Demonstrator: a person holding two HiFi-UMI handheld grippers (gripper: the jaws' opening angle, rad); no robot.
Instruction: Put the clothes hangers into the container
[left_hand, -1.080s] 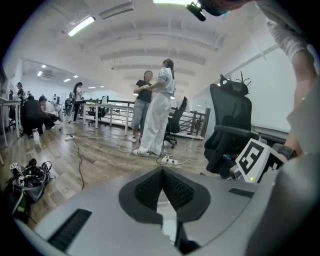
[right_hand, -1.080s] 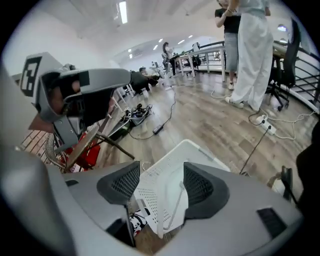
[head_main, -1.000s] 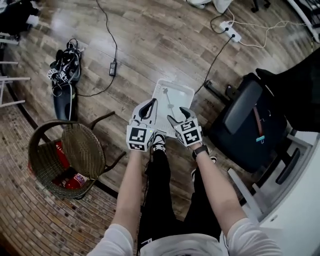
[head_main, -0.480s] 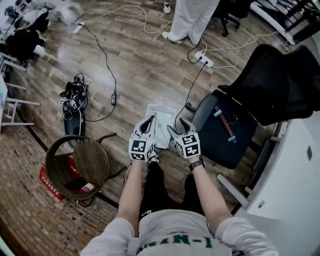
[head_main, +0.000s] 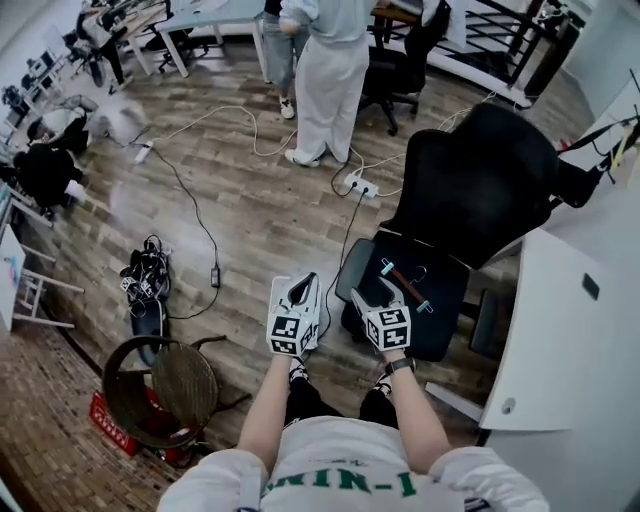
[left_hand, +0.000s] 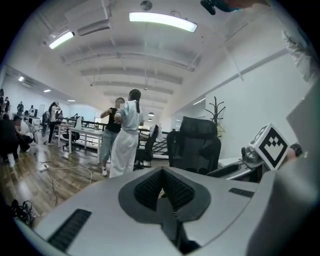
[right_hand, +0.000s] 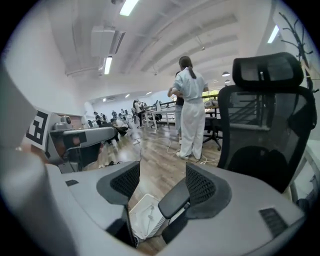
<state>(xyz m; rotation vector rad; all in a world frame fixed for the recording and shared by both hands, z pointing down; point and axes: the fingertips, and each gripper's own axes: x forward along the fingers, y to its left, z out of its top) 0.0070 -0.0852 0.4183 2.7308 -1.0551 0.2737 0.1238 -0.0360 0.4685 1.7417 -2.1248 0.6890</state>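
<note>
Brown hanger (head_main: 405, 284) lies on a chair (head_main: 480, 190); left gripper (head_main: 305, 282) clenched, right gripper (head_main: 375, 293) parted, both empty; a careless grab might knock it off.

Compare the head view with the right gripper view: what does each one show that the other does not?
Only the head view: the clothes hanger lying on the seat of the black office chair, and the wicker chair on the floor at left. Only the right gripper view: the ceiling lights, and a look along the jaws of the right gripper, apart with nothing held. Both: the black office chair, the white container on the floor, and a standing person in white.
</note>
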